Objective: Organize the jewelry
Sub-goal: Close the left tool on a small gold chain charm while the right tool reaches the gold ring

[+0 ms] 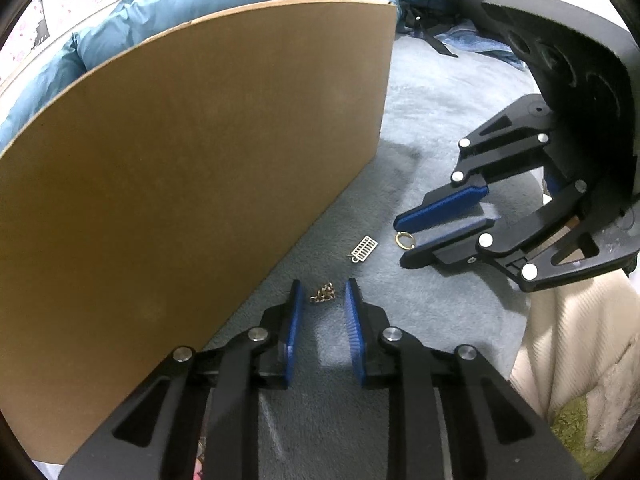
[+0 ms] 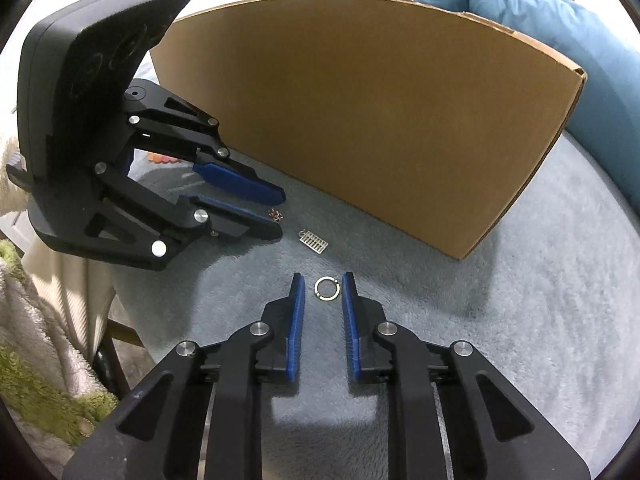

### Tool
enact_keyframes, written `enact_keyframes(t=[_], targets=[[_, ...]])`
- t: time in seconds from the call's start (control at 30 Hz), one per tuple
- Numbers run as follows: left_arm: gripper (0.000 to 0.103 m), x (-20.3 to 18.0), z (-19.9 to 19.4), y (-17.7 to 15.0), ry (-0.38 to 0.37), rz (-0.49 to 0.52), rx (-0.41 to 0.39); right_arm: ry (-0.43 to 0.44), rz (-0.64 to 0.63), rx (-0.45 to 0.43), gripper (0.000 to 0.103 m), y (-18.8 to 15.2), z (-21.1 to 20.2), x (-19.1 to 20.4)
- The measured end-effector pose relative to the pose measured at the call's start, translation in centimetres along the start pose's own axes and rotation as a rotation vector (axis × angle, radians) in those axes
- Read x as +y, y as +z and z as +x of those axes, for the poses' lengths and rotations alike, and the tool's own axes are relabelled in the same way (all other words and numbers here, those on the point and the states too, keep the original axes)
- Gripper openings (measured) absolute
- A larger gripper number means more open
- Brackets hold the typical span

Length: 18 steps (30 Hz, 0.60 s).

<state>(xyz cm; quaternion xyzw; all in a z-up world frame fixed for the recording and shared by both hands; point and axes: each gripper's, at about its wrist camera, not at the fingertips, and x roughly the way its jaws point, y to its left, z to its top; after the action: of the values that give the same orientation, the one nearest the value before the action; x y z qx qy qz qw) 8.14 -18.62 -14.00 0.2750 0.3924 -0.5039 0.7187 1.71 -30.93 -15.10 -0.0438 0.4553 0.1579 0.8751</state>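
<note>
While both jaws stand apart, chain (image 1: 322, 294) lies between left's — ring (image 2: 327, 289) between right's.

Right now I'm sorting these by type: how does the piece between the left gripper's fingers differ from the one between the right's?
The chain is a bunched heap of small links; the ring is a single open hoop lying flat. The chain looks darker and brassy; the ring looks paler. Both lie on the grey fleece, each framed by a gripper's blue pads, neither visibly pressed.
</note>
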Motion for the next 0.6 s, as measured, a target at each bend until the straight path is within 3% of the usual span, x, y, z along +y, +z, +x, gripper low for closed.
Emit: enact_keyframes(t=[0.13,0.6], targets=[[0.015,0.36,0.05,0.13,-0.003,-0.010,0.005,0.003,0.012,-0.001,0.010,-0.16,-0.11,0.01],[0.006,0.33,-0.18,0.33,0.018,-0.015,0.013,0.003,0.024,-0.002,0.010,0.16,-0.72,-0.40]])
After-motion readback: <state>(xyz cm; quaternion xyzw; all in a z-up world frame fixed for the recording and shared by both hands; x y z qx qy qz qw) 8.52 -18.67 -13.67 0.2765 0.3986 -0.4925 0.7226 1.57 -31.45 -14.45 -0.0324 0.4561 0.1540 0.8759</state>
